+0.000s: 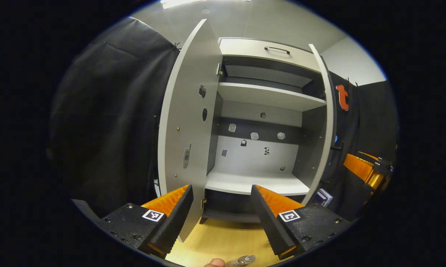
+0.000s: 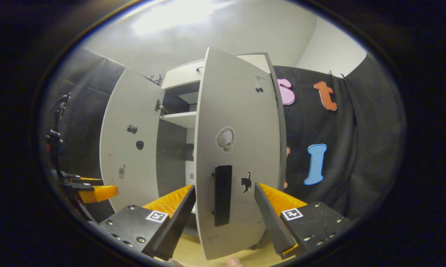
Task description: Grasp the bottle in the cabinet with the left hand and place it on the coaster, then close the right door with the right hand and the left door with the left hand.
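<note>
Bottle: position uncertain. A small silvery object point(image 1: 241, 260) is peeking in at the bottom edge of the left gripper view, low over the wooden table point(image 1: 223, 237), beside a fingertip. It may be the bottle's top, but I cannot tell. No coaster can be made out.

Item 1, cabinet point(image 1: 260, 181): standing with both doors swung wide and its 2 visible shelves lying bare, so step 1 is probably done.

Item 2, left gripper point(image 1: 221, 187): hovering in front of the opening with its fingers apart, gripping nothing. The left door point(image 1: 186, 122) is standing open just beside its left finger.

Item 3, right gripper point(image 2: 225, 186): facing the outer face of the right door point(image 2: 238, 148) with its fingers apart, gripping nothing. The door's dark handle point(image 2: 222, 194) is sitting between them in the view; whether anything is touching cannot be told.

Step in hand, by my judgement: closing the right door.

Next move calls for: pressing on the panel near its free edge and swinging it round on its hinges until it is shut, while keeping the left gripper out of its path.
</note>
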A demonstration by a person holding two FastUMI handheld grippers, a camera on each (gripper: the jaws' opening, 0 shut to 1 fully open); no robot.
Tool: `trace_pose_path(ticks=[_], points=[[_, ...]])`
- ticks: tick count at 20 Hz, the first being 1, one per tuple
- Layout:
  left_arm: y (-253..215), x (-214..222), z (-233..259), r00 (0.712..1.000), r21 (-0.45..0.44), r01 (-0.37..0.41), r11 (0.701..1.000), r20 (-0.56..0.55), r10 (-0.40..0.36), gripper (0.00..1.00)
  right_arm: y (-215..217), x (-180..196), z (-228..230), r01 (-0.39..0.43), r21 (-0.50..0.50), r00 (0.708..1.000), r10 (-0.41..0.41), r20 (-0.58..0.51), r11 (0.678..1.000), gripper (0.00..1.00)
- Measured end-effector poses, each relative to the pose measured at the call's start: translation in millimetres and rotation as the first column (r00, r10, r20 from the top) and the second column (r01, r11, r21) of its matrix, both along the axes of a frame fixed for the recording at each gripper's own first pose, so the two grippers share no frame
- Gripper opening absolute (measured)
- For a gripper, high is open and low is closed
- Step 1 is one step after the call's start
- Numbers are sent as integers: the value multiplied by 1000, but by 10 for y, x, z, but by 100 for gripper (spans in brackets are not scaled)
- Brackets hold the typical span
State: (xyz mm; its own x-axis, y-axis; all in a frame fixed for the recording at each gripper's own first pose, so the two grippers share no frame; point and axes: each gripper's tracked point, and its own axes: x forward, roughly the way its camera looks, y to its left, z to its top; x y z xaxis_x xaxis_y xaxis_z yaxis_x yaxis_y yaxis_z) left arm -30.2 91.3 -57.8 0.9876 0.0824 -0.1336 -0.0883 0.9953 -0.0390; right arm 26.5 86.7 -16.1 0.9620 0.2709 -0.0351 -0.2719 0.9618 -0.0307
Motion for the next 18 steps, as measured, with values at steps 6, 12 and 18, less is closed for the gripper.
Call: trace_pose_path(ticks=[6, 12, 18], points=[[24, -15, -3, 1000, 3, -9, 1000, 0, 9, 96, 13, -40, 13, -1, -1, 1000, 1, 2, 1000, 93], [97, -55, -5, 1000, 9, -24, 1000, -3, 24, 93, 45, -44, 2, -4, 2, 1000, 4, 2, 1000, 93], [137, -31, 0, 999, 9, -32, 999, 3, 32, 97, 88, -19, -33, -10, 0, 1000, 10, -5, 1000, 95]])
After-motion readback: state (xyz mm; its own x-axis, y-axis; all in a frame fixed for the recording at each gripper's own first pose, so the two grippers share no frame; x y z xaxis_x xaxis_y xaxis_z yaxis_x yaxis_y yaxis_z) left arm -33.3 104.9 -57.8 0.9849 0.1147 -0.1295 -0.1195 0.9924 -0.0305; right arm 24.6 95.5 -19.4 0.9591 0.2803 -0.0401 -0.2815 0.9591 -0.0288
